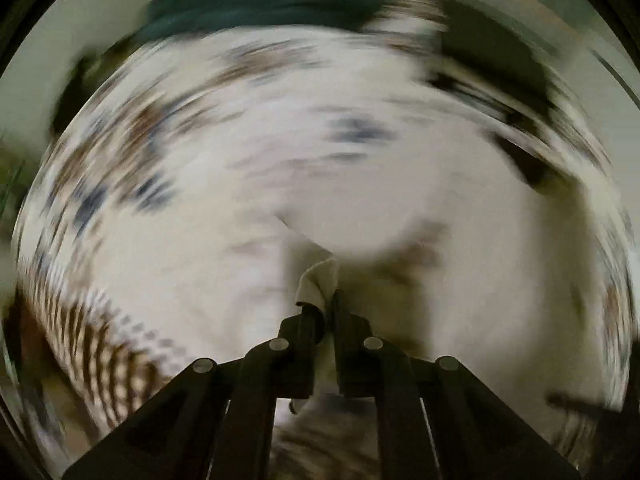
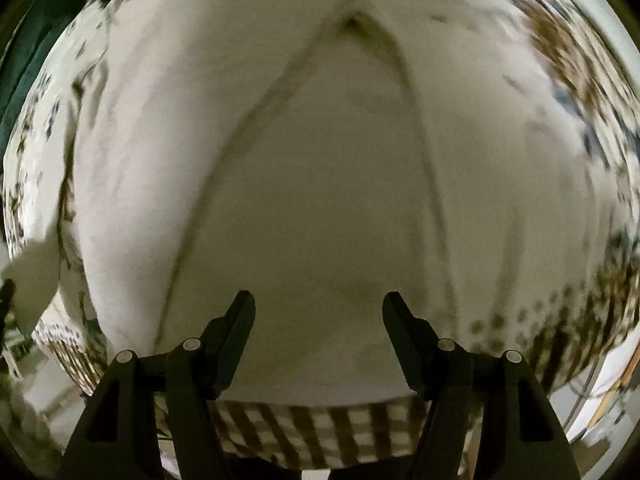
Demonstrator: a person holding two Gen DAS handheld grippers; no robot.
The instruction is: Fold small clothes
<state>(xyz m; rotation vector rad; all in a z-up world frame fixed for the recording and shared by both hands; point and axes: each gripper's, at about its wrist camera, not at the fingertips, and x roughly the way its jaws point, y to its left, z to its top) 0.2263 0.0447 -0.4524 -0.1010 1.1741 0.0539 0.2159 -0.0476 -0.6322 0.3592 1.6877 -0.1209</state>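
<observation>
A white garment (image 2: 320,184) lies spread on a patterned tablecloth (image 2: 320,432) and fills the right wrist view, with a V-shaped seam or crease running up its middle. My right gripper (image 2: 319,312) is open and empty, its fingers just above the cloth near its front edge. In the left wrist view, heavily blurred by motion, my left gripper (image 1: 328,304) is shut on a bunched corner of the white garment (image 1: 318,280).
The tablecloth (image 1: 92,344) has a brown checked border and brown and blue prints. A dark green cloth (image 1: 272,0) lies at the far side; it also shows at the left edge of the right wrist view (image 2: 24,52). Dark objects (image 1: 492,52) sit far right.
</observation>
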